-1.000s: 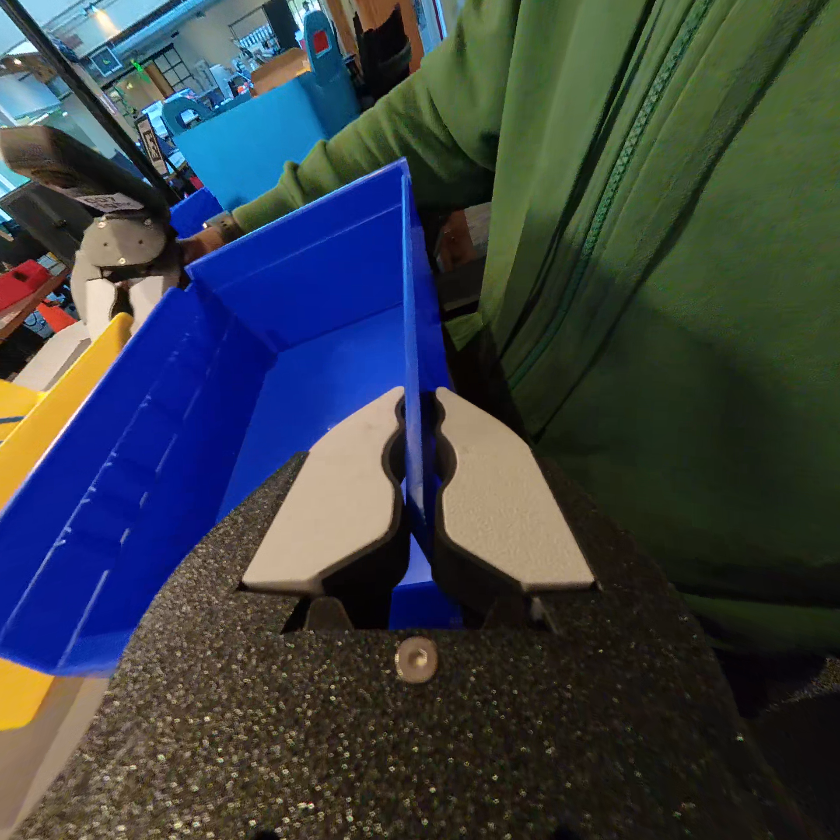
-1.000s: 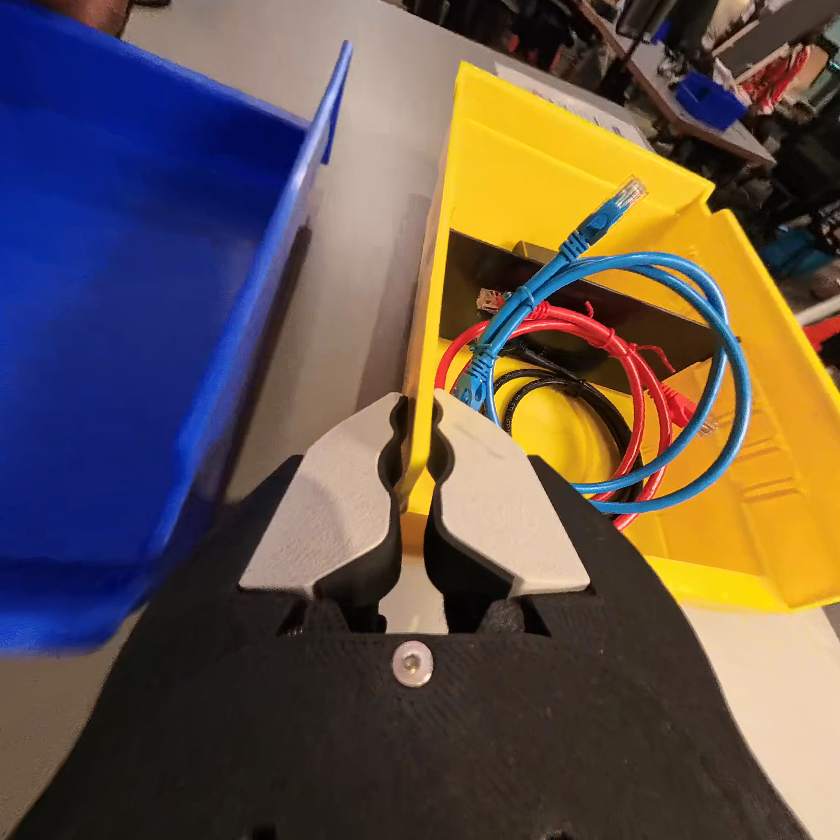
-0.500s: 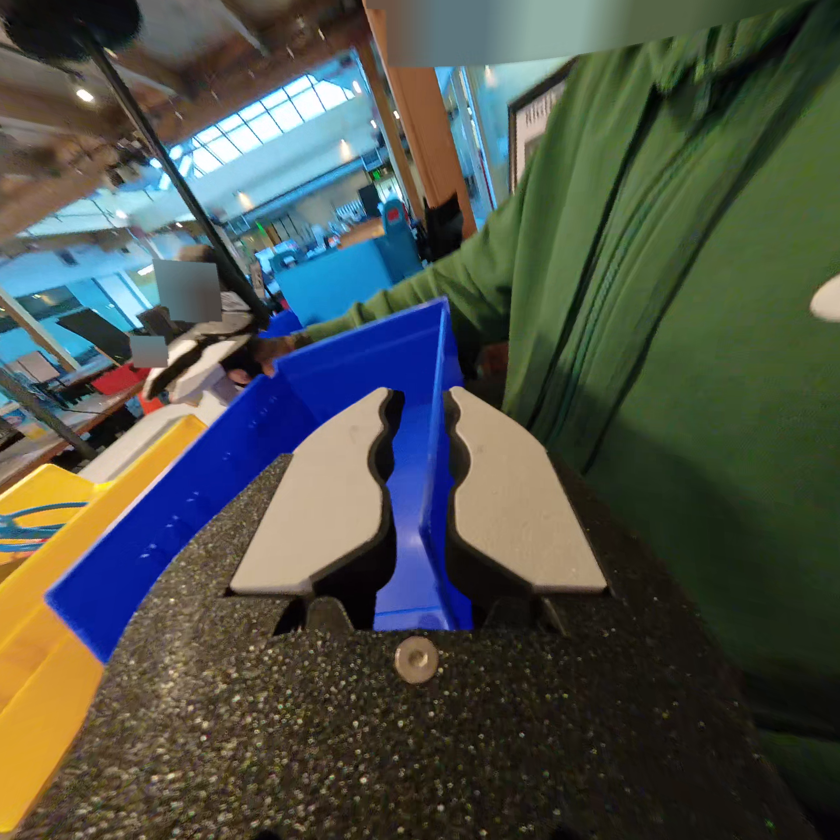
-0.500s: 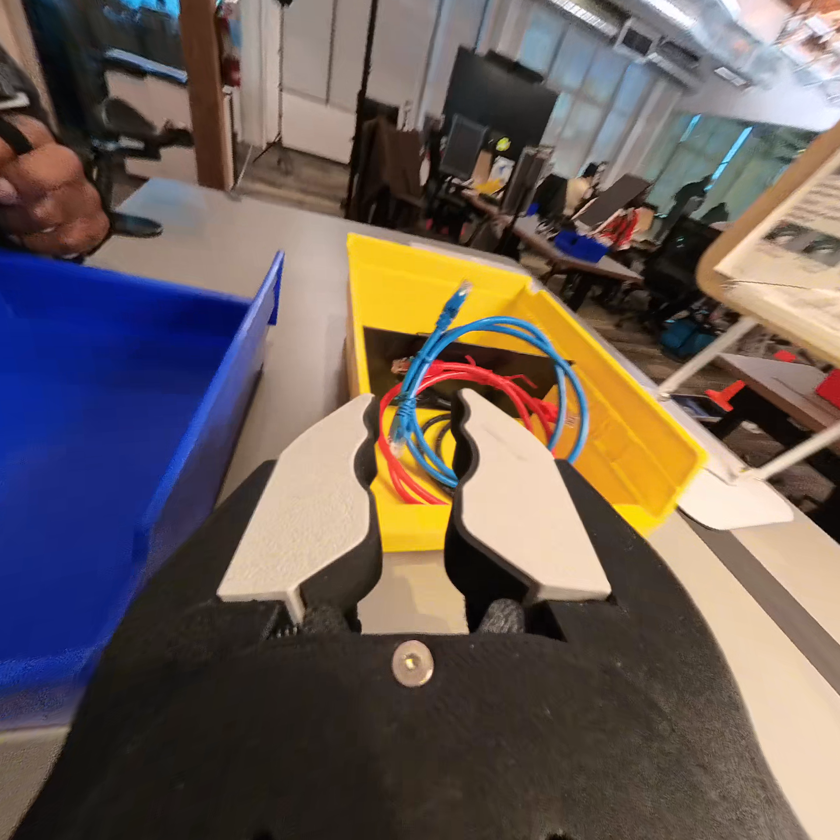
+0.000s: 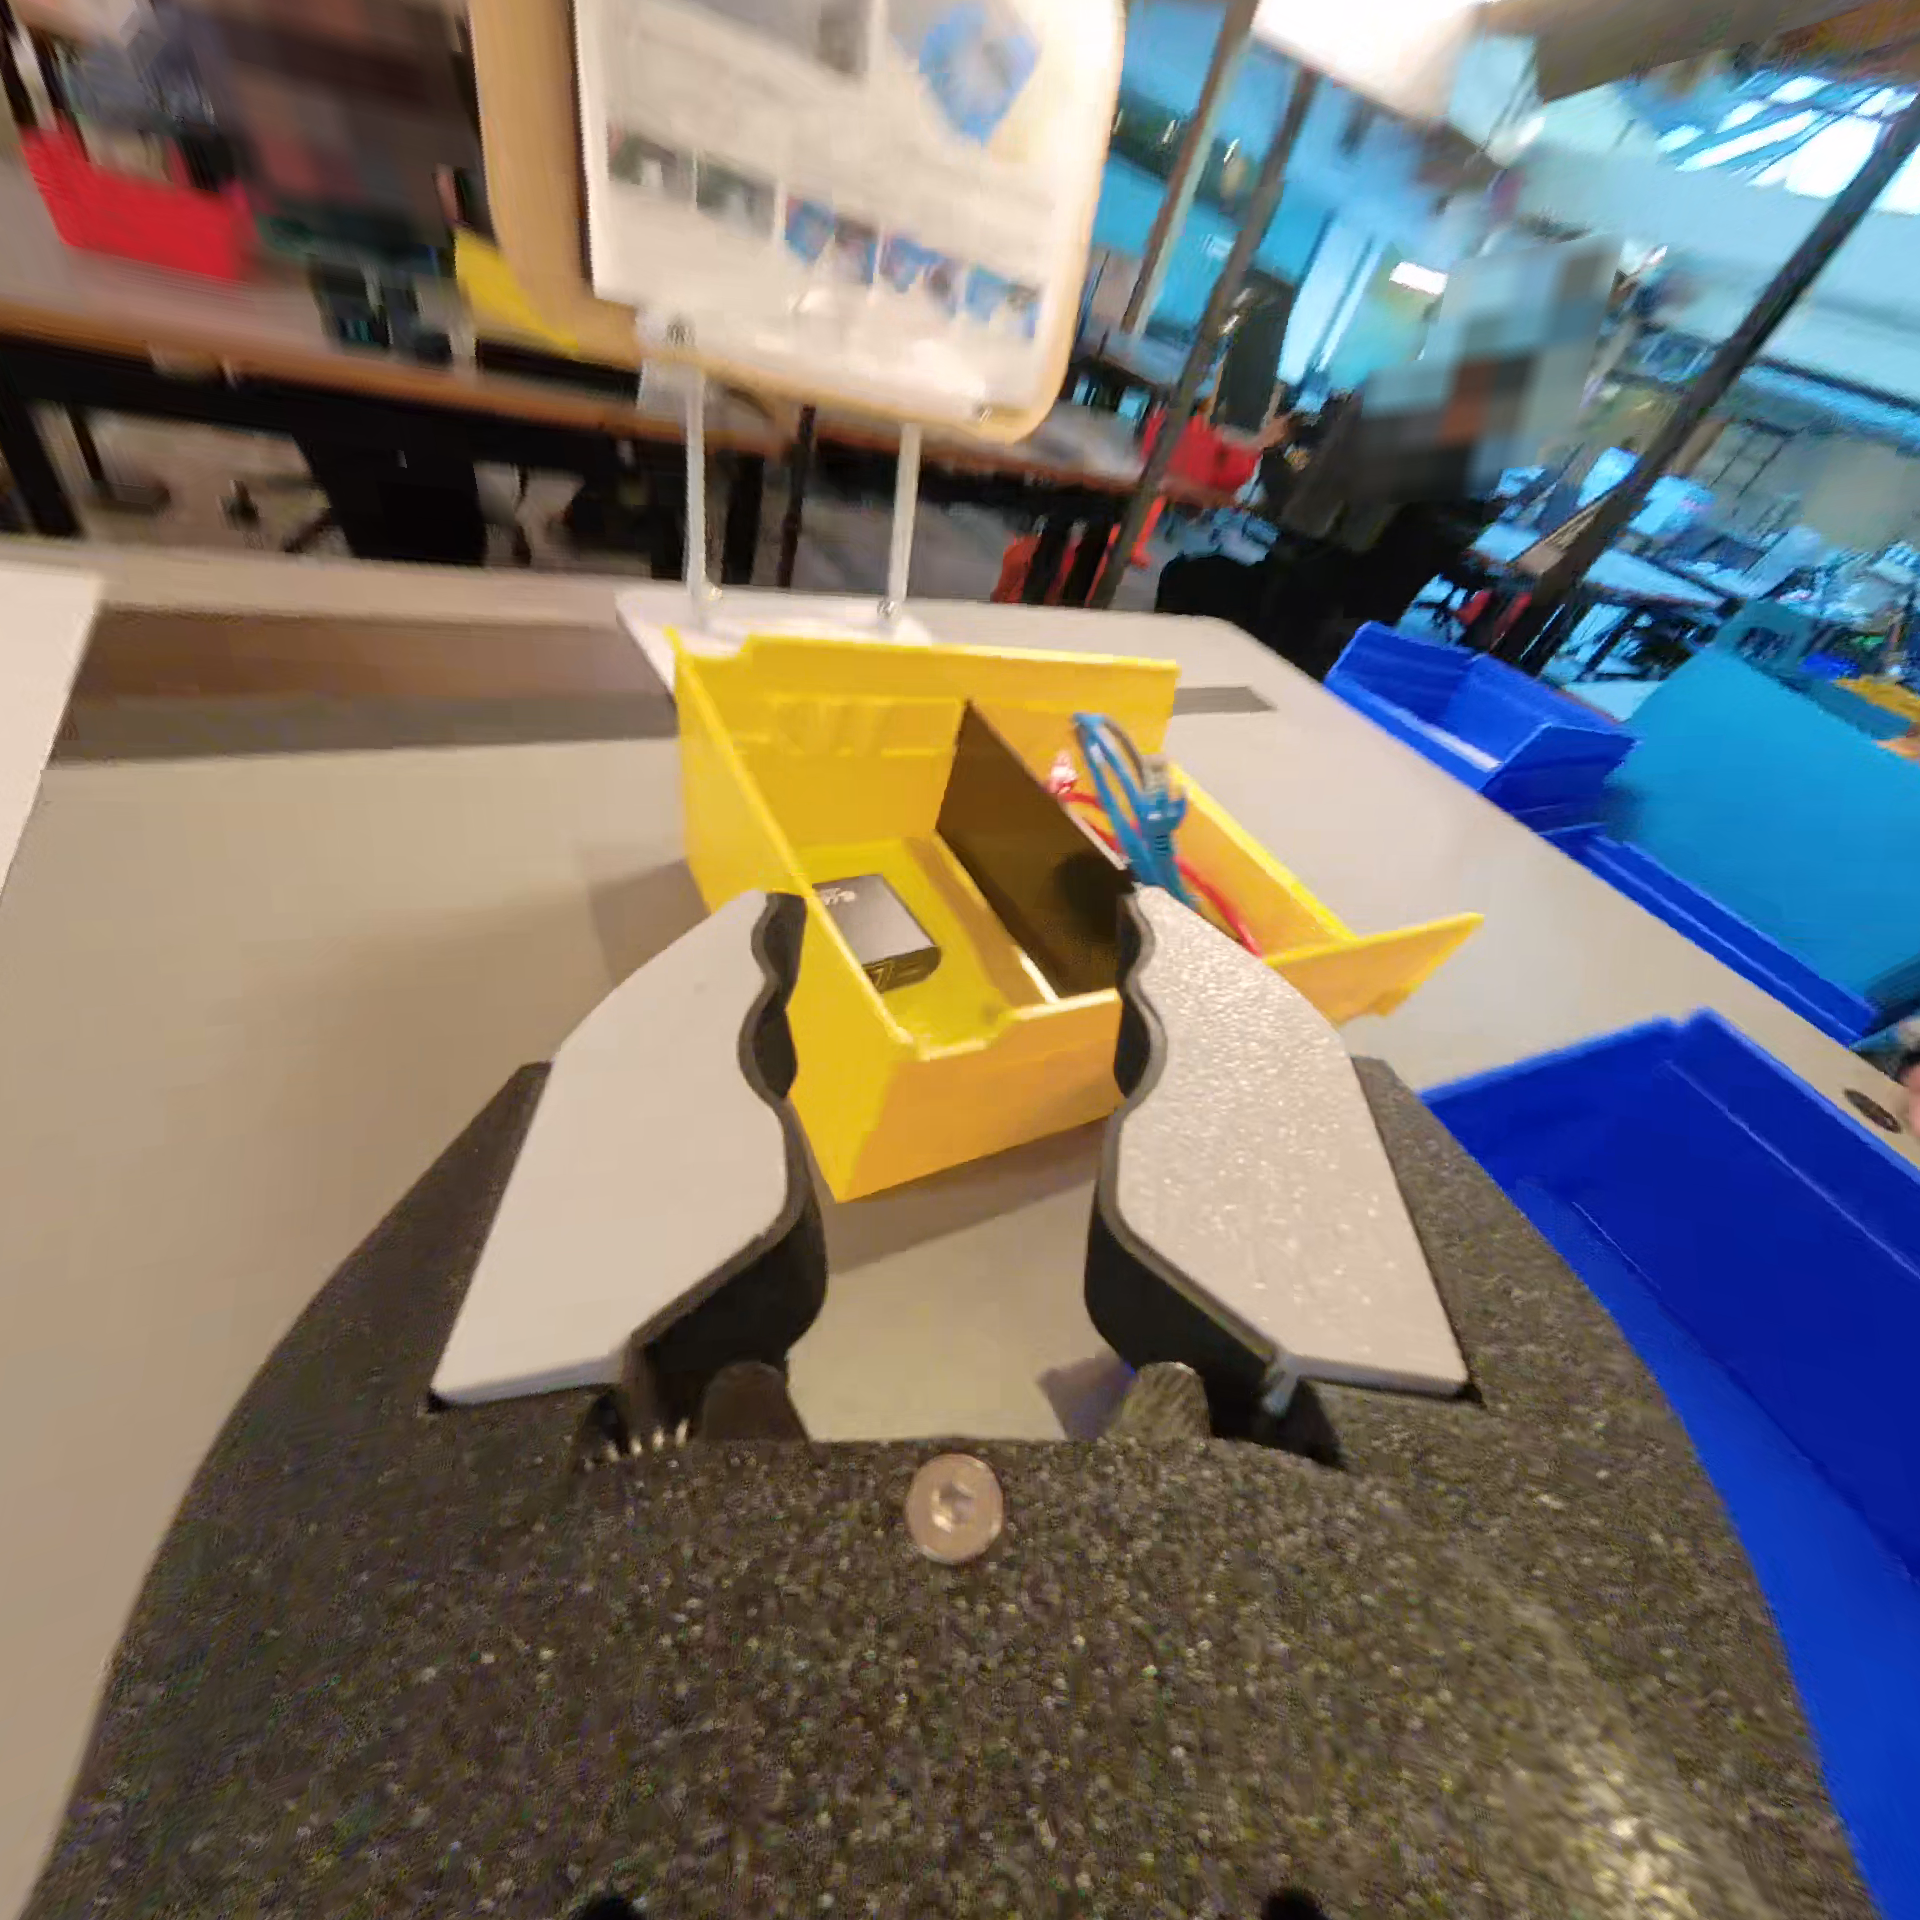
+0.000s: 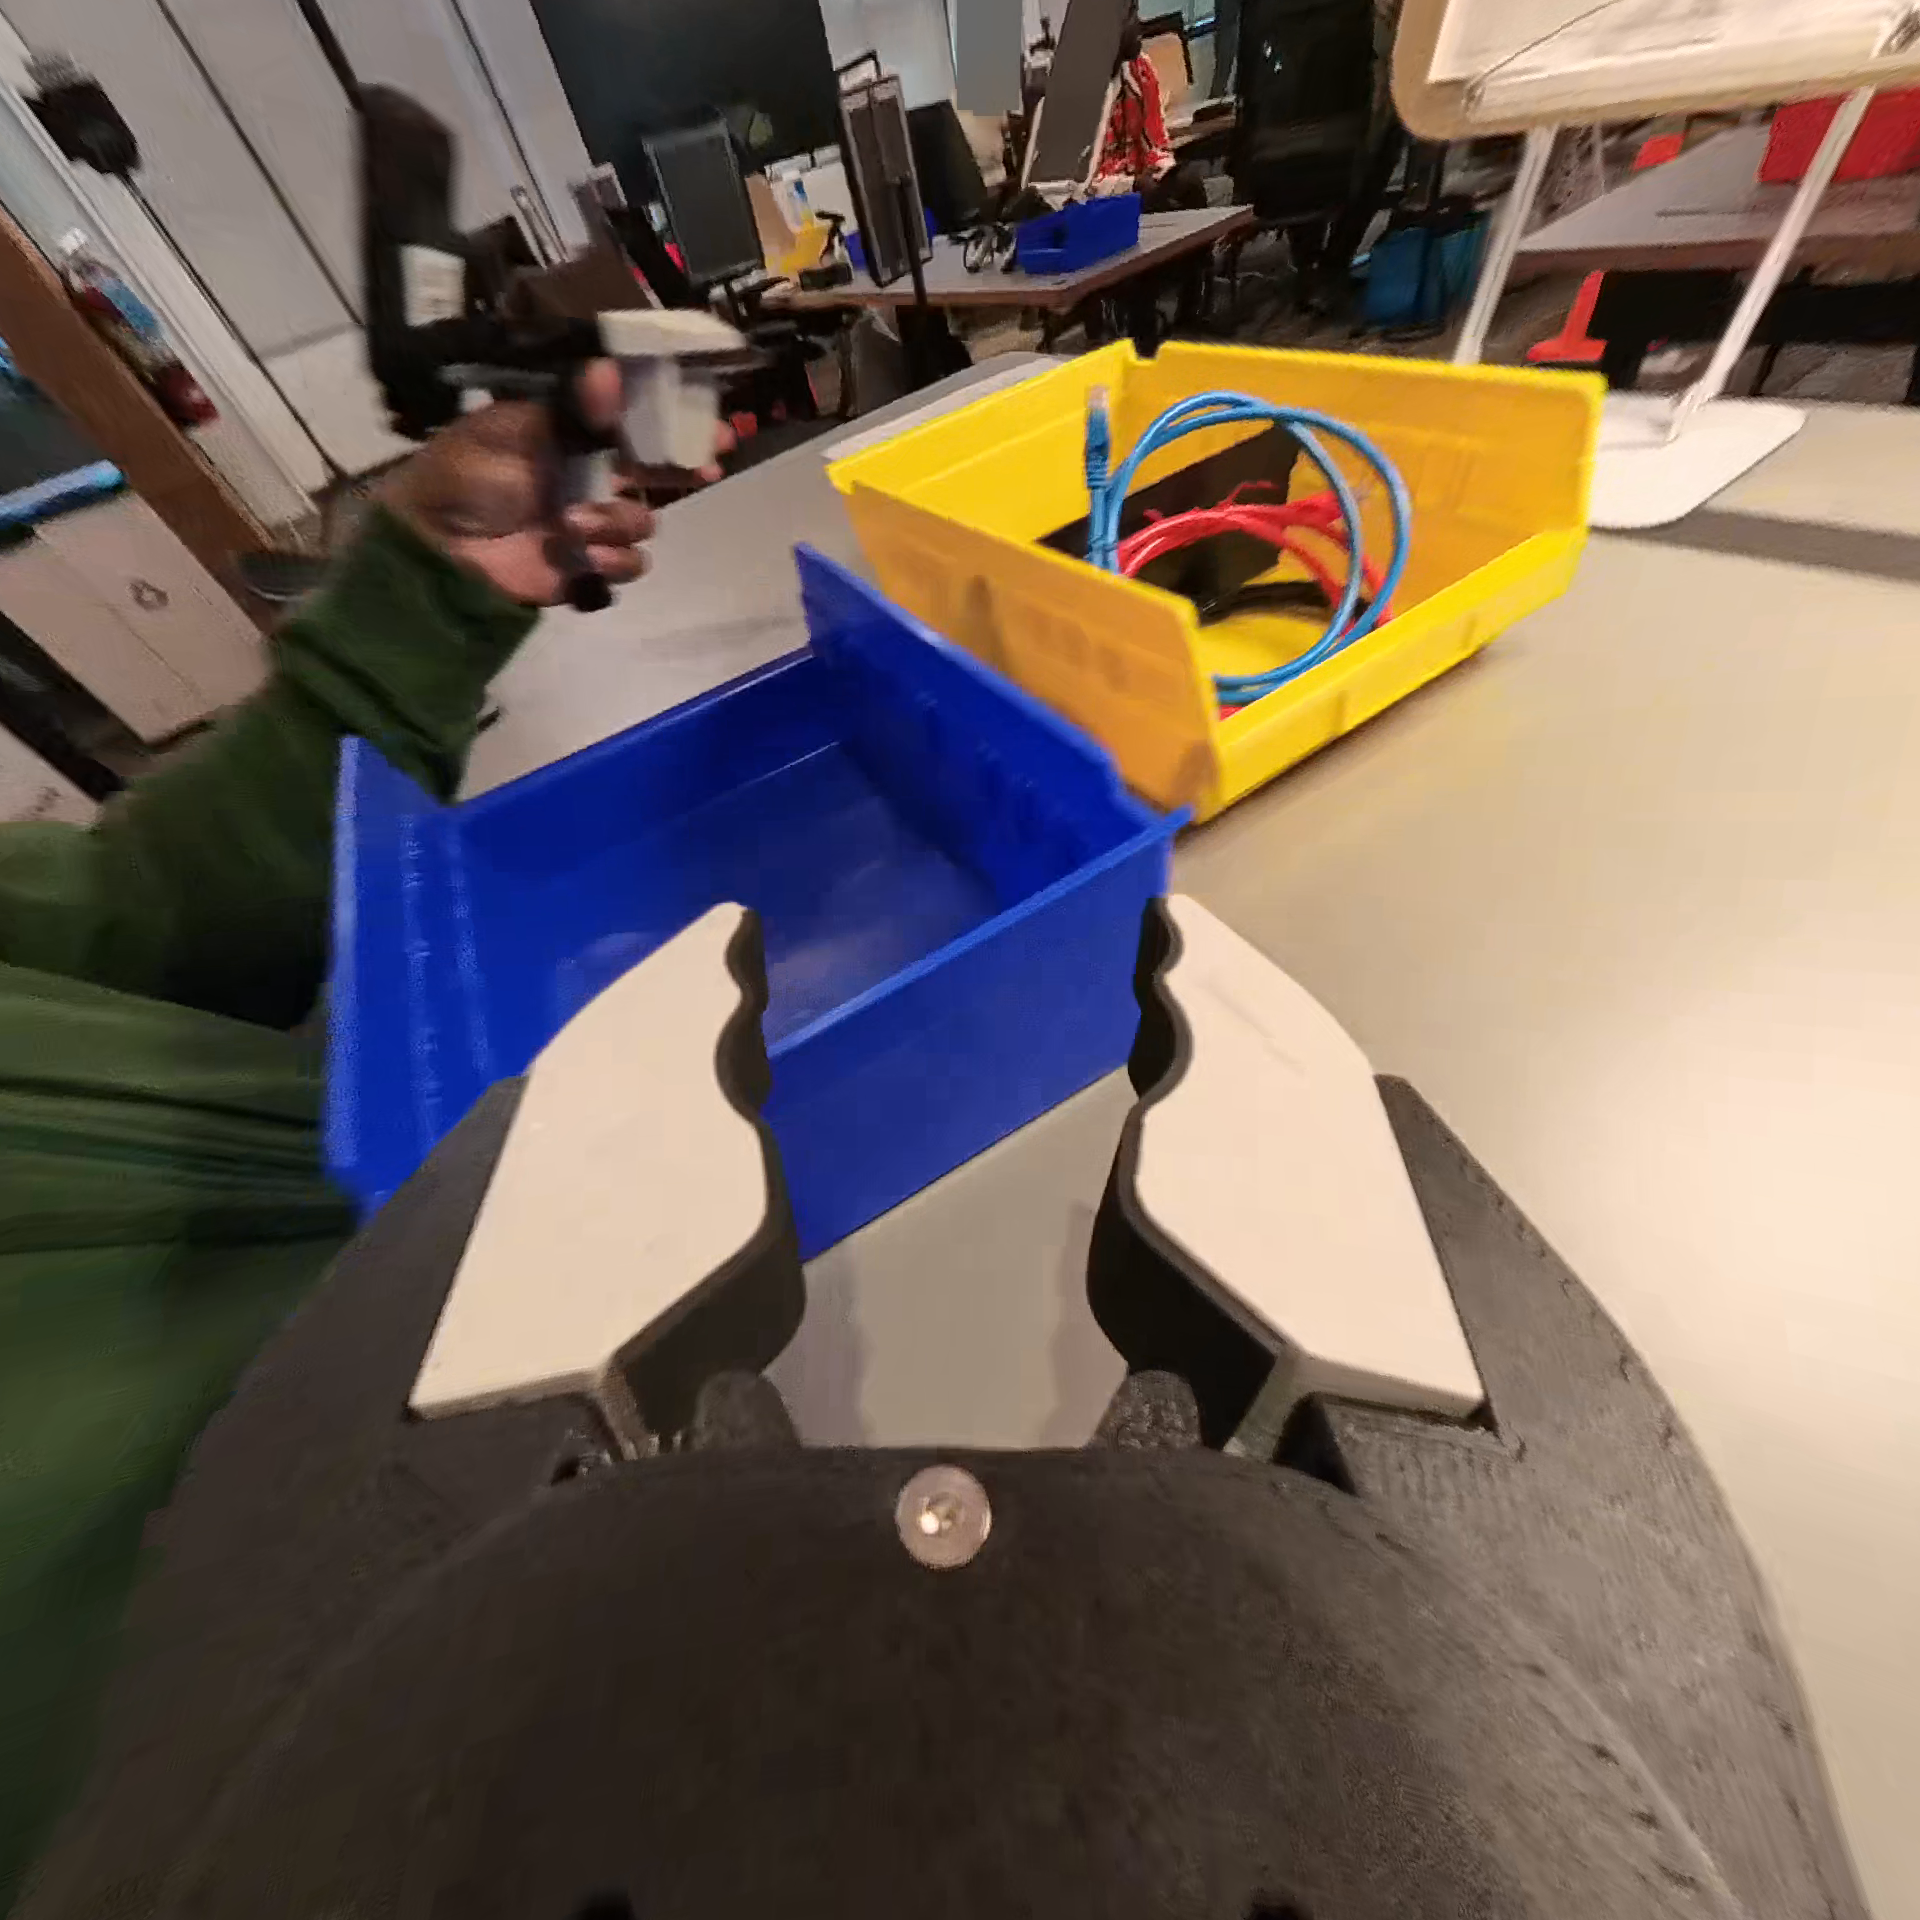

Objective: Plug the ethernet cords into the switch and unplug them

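Both hand-held grippers gape empty: the left hand-held gripper (image 5: 951, 935) faces the yellow plastic bin (image 5: 940, 1101) at frame centre, nearer its small black switch box (image 5: 878, 935); the coiled blue and red ethernet cords (image 6: 1299, 551) lie upper right of the right hand-held gripper (image 6: 945, 940), beyond the empty blue bin (image 6: 935, 1081) on the grey worktop (image 6: 1507, 935).

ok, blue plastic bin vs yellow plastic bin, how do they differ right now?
The blue plastic bin holds nothing; the yellow plastic bin holds coiled blue, red and black cables and a small black box. The yellow bin has a black divider across it; the blue bin has none. The blue bin sits nearer the person. Both are open-topped and rest on the grey table.
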Action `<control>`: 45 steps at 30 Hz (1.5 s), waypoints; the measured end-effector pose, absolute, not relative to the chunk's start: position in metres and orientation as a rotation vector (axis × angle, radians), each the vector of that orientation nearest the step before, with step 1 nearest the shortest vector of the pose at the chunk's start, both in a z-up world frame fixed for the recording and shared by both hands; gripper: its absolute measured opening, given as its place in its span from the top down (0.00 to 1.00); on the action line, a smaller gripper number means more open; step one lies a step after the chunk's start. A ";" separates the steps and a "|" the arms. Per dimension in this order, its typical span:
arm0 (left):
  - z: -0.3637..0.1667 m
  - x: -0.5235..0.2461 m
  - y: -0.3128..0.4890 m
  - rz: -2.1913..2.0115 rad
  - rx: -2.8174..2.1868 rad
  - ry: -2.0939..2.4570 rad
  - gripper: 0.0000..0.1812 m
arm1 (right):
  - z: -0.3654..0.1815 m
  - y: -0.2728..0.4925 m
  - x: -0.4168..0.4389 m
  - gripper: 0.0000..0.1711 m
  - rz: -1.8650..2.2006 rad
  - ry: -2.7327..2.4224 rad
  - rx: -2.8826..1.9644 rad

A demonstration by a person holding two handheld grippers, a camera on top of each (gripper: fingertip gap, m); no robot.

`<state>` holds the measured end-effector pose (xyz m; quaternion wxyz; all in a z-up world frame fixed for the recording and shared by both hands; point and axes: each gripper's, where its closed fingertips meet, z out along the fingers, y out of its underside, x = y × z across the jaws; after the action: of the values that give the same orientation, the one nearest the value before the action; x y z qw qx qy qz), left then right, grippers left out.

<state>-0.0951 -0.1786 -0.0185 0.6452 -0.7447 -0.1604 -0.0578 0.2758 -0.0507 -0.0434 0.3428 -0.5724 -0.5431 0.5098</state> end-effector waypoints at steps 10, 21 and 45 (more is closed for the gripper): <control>-0.079 -0.131 -0.117 -0.096 -2.068 -0.435 0.80 | -0.086 -0.091 0.254 0.71 1.396 -1.552 -1.601; -0.076 -0.199 -0.195 0.153 -1.927 -0.496 1.00 | -0.082 -0.001 0.264 0.81 0.932 -1.727 -1.532; -0.093 -0.183 -0.157 0.100 -2.109 -0.386 0.97 | -0.077 -0.005 0.310 0.79 0.630 -1.662 -1.486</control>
<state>-0.1827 -0.1572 -0.0933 0.4772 -0.8635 -0.1581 0.0408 0.3105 -0.0055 -0.0771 0.4009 -0.5876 -0.6573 0.2490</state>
